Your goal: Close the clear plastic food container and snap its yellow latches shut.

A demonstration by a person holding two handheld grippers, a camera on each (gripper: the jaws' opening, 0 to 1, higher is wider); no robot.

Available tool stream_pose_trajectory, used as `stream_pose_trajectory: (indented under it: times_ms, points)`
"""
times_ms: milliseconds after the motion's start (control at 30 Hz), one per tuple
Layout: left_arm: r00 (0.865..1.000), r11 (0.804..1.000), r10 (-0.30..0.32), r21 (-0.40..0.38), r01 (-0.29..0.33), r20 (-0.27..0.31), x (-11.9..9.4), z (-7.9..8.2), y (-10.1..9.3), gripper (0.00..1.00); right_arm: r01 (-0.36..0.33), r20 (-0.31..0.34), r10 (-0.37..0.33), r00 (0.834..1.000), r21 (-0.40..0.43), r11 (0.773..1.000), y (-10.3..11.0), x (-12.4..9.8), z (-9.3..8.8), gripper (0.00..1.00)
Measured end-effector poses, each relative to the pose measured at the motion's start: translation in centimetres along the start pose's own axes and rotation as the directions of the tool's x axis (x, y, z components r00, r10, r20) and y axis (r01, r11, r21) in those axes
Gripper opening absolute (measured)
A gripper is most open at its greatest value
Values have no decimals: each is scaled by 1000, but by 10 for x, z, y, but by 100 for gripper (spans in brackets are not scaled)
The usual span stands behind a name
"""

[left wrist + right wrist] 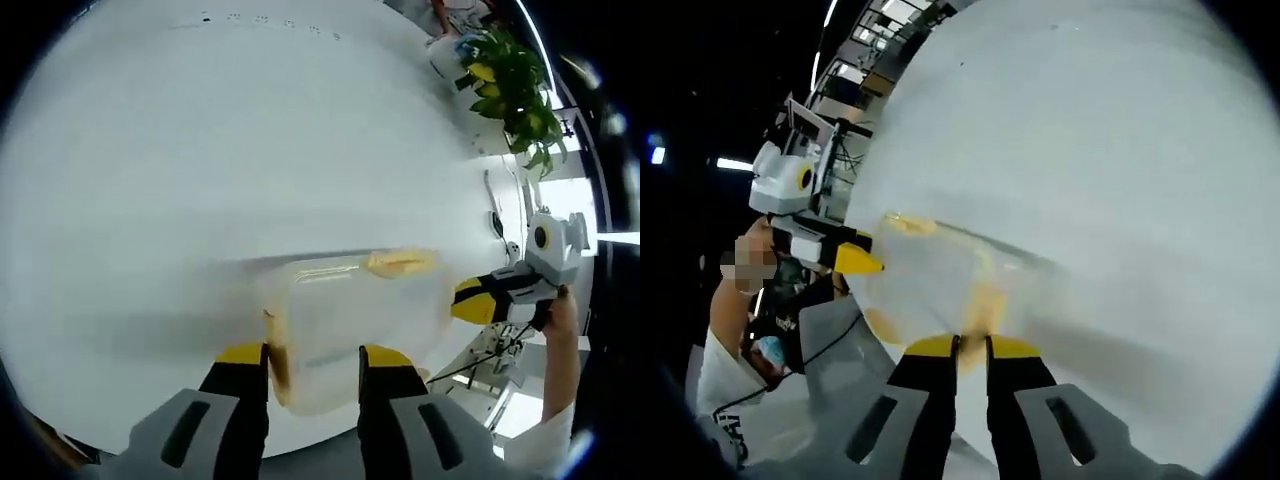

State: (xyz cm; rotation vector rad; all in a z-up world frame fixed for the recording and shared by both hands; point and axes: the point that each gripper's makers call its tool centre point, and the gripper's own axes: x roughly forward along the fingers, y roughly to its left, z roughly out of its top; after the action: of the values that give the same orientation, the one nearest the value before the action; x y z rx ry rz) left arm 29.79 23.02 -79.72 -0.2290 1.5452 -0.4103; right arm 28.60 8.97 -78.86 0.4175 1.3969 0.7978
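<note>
Here's the clear plastic container (355,325) sitting on the white bench (250,150), and both grippers are right on it. In the left gripper view, the left gripper (315,365) has its yellow-tipped fingers (242,357) spread apart, straddling the near wall of the box, with a yellow latch (278,362) just inside the left-hand finger. The container runs away and across from those fingers, and a second yellow latch (400,263) sits on its far edge. Over at the box's right end, the right gripper (478,300) comes in sideways, a hand (558,305) behind it, tip touching or very nearly touching the wall.

Switch to the right gripper view: the right gripper (971,347) has its fingers (1015,349) drawn almost together, and there's a yellow latch (985,300) directly ahead of the tips. Whether they're actually pinching it, the blur won't let me say. The container (940,275) stretches off to the left of these fingers, where the left gripper (855,262) meets the opposite end.

So one gripper at each end of the long axis. The box looks frosty-clear and smeared by motion; I can't tell whether the lid is fully seated.
</note>
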Motion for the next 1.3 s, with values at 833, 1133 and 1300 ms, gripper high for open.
stream_pose_trajectory:
  times_ms: [833,1133,1300]
  points:
    - [998,999,-42,29,41,39,-2,-4,-12,38,-55,2,55,998,3,998,-1,3,-2,6]
    - [997,997,-54,54,52,48,-9,-10,-4,39,26,-12,-27,1000,-50,998,0,2,2,8]
    - [991,980,-23,200,-4,134,-23,2,7,35,117,4,-117,993,-127,985,-9,-2,7,23]
